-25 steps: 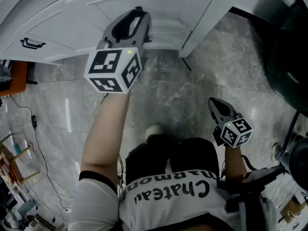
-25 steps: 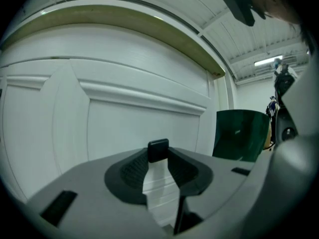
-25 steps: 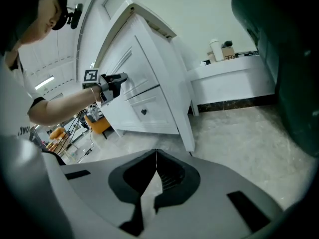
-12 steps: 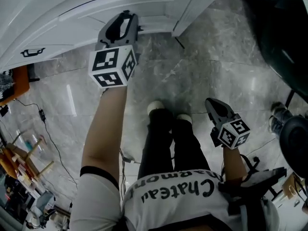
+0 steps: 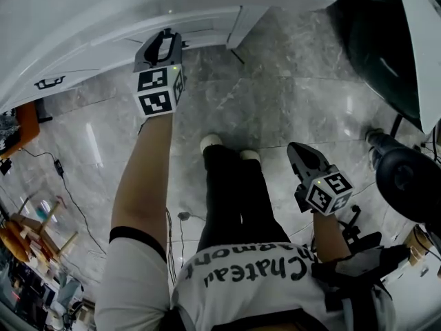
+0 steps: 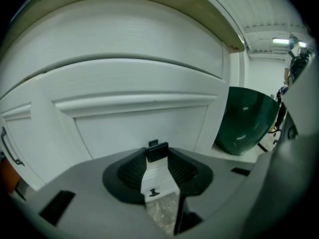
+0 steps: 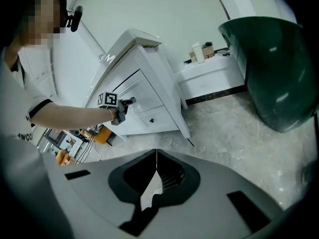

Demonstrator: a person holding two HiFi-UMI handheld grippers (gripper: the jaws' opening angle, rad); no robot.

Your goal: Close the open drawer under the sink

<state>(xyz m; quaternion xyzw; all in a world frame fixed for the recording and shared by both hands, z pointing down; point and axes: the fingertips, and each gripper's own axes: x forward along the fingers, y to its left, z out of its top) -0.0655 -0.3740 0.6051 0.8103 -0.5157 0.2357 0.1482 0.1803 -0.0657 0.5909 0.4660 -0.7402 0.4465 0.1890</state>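
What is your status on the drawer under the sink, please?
Left gripper shut on drawer handle. Right gripper shut, empty, held over floor. Drawer looks nearly in; nothing seen blocking it.

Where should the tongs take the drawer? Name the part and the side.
The small black handle, from straight in front: it juts from the flat white drawer front, and the left gripper's tongs sit closed on it.

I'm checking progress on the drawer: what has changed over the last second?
The left gripper, shut on the drawer handle, has pushed the drawer in. The drawer's front now sits about flush under the sink counter. The right gripper stayed shut and empty, hanging low.
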